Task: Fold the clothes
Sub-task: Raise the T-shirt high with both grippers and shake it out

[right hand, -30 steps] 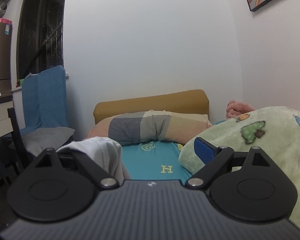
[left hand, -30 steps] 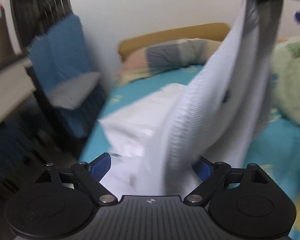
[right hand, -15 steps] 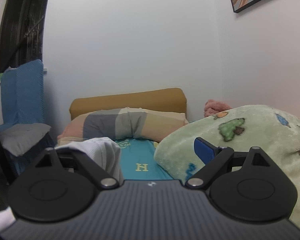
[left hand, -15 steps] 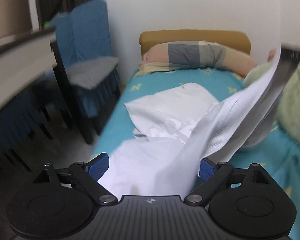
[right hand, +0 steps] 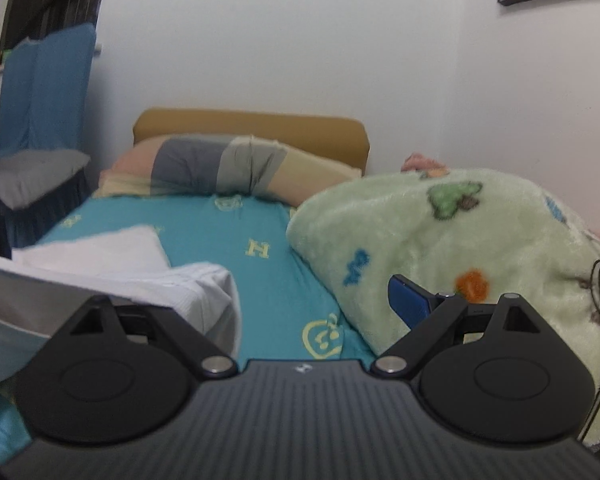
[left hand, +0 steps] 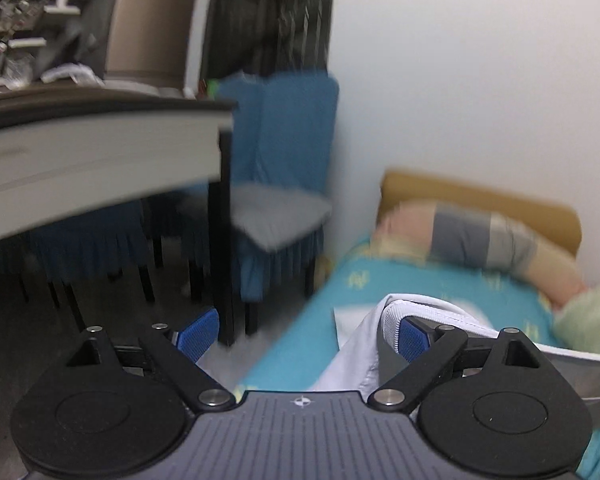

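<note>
1. Your left gripper (left hand: 304, 334) has its jaws wide apart. The blue pad of the left finger (left hand: 196, 334) is bare; the white garment (left hand: 364, 344) is draped over the right finger, so only its inner blue face shows.
2. In the left wrist view the garment sits at lower right of the frame, rising in a ribbed fold over that finger and trailing down to the gripper body. It lies over the teal bedsheet (left hand: 300, 344).
3. Your right gripper (right hand: 300, 304) is also spread open. Its right finger (right hand: 410, 304) is bare and overlaps the green plush blanket (right hand: 480, 240) in the frame; whether they touch I cannot tell.
4. The left finger of the right gripper is hidden under the same white cloth, which bunches at lower left of the right wrist frame and hangs down beside the linkage.
5. Behind that bunch, a second white piece (right hand: 100, 248) lies flat on the sheet at left centre.
6. Background: patchwork pillow (right hand: 228, 168) against the tan headboard (right hand: 252, 124); blue chair (left hand: 284, 168) and desk (left hand: 100, 148) at upper left of the left view, which is blurred.
</note>
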Motion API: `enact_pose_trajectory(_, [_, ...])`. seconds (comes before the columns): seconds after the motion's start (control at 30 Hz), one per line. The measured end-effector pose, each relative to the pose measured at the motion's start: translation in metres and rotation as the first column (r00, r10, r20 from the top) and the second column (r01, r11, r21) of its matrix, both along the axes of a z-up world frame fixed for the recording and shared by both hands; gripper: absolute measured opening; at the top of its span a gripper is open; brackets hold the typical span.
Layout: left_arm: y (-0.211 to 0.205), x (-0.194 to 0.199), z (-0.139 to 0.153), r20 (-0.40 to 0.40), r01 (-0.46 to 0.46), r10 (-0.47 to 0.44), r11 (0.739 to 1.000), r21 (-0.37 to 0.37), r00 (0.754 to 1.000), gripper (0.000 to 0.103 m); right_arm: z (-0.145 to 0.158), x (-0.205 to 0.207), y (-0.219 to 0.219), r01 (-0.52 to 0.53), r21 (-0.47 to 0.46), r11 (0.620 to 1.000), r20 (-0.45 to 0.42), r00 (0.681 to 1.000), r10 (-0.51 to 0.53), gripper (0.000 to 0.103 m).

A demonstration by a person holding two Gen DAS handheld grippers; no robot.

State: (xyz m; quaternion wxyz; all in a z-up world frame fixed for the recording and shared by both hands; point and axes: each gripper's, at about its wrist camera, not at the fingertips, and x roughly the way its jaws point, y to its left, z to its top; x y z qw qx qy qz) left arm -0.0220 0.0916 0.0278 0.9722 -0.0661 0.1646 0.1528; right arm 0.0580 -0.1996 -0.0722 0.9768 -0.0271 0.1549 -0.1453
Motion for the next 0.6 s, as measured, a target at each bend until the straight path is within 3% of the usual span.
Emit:
enact_pose_trajectory(0.1, [0.018,-0.023,0.041,0.126,-0.034,0.042,0.997,-0.066,0.991,0.094,0.053,-0.026,0.010,-0.020,-0.040,0.999,0.117,0.993,0.024,0.092])
enact_pose_trajectory(0.2, [0.031,-0.049,0.092,0.255,-0.060,0.084,0.993,-0.102,0.963,0.094,0.120,-0.049,0.021,-0.059,-0.070,0.996,0.202,0.977,0.073,0.092])
enact_pose_trajectory(0.33, [0.041,-0.090,0.179,0.450,-0.049,0.088,0.994,-0.098,0.889,0.094,0.219,-0.087,0.032,-0.089,-0.074,0.993,0.323,0.940,0.109,0.092])
enact_pose_trajectory(0.53, [0.049,-0.150,0.322,0.621,0.005,0.033,0.998,-0.058,0.783,0.095,0.368,-0.165,0.039,-0.092,-0.096,0.991,0.507,0.852,0.128,0.092])
enact_pose_trajectory(0.6, [0.049,-0.172,0.364,0.663,0.028,0.009,0.999,-0.046,0.748,0.096,0.406,-0.190,0.037,-0.082,-0.113,0.990,0.551,0.824,0.132,0.092])
